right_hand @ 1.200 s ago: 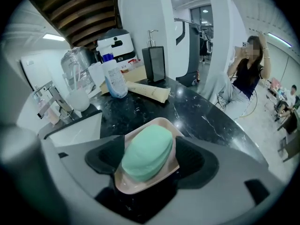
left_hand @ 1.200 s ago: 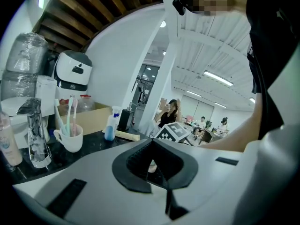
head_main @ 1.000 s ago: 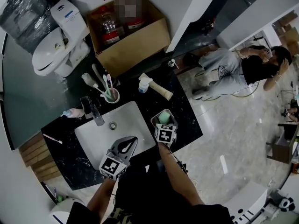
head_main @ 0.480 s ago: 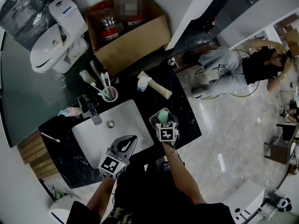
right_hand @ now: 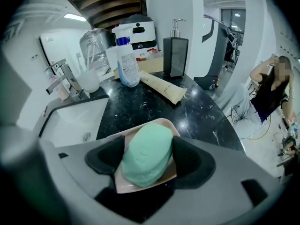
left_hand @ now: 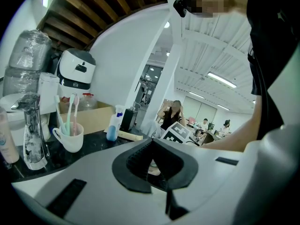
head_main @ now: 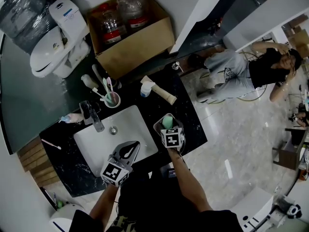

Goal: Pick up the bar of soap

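The green bar of soap [right_hand: 147, 153] lies in a pale pink dish [right_hand: 140, 185] on the black counter, right of the sink. My right gripper [right_hand: 147, 159] straddles it, a black pad against each side of the soap, the dish still right under it. In the head view the soap [head_main: 167, 122] shows just beyond the right gripper [head_main: 168, 125] and its marker cube. My left gripper [head_main: 134, 145] hangs shut and empty over the sink's front edge; its jaws [left_hand: 159, 167] meet with nothing between them.
A white sink [head_main: 94, 146] with a faucet [head_main: 96, 121] is set in the black counter [head_main: 190, 117]. Behind stand a cup of toothbrushes [head_main: 112, 99], a spray bottle [head_main: 146, 87] and a tube [head_main: 165, 97]. A cardboard box [head_main: 137, 45] and a toilet [head_main: 53, 47] lie beyond; a person [head_main: 246, 69] sits at right.
Both grippers hold almost the same places. The right gripper stays at the soap dish; only the head view has drifted slightly.
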`<control>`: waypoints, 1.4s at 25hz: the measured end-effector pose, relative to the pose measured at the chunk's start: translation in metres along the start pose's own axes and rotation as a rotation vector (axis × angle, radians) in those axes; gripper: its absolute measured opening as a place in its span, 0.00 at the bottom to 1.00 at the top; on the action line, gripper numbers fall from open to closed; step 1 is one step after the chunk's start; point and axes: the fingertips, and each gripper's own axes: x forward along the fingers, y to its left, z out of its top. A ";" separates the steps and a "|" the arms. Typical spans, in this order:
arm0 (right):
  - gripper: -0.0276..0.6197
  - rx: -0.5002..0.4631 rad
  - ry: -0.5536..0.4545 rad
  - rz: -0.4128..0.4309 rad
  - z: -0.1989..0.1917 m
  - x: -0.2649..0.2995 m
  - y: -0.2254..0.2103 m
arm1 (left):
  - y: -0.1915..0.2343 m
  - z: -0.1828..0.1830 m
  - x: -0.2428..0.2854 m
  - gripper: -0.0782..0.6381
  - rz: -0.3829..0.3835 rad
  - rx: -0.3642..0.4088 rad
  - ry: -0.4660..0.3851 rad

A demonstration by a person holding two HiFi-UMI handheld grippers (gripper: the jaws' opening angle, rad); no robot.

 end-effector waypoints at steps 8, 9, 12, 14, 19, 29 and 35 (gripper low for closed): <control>0.54 0.018 -0.008 0.032 0.001 -0.008 0.000 | 0.003 0.000 -0.001 0.12 0.014 -0.004 0.000; 0.54 0.018 -0.011 0.035 0.001 -0.009 0.000 | 0.003 0.000 -0.001 0.12 0.015 -0.004 0.000; 0.54 0.021 -0.026 0.044 0.002 -0.015 0.001 | 0.001 0.001 0.000 0.12 0.016 -0.004 -0.004; 0.54 0.033 -0.040 0.055 0.004 -0.020 0.001 | -0.001 0.002 0.002 0.12 0.015 -0.002 -0.005; 0.54 0.061 -0.098 0.086 0.015 -0.043 0.001 | -0.007 0.005 0.005 0.12 0.018 0.002 -0.006; 0.54 0.072 -0.253 0.160 0.036 -0.120 0.003 | -0.023 0.017 0.001 0.12 0.057 0.011 -0.045; 0.54 0.085 -0.366 0.205 0.048 -0.181 -0.007 | -0.043 0.029 0.004 0.12 0.063 0.012 -0.090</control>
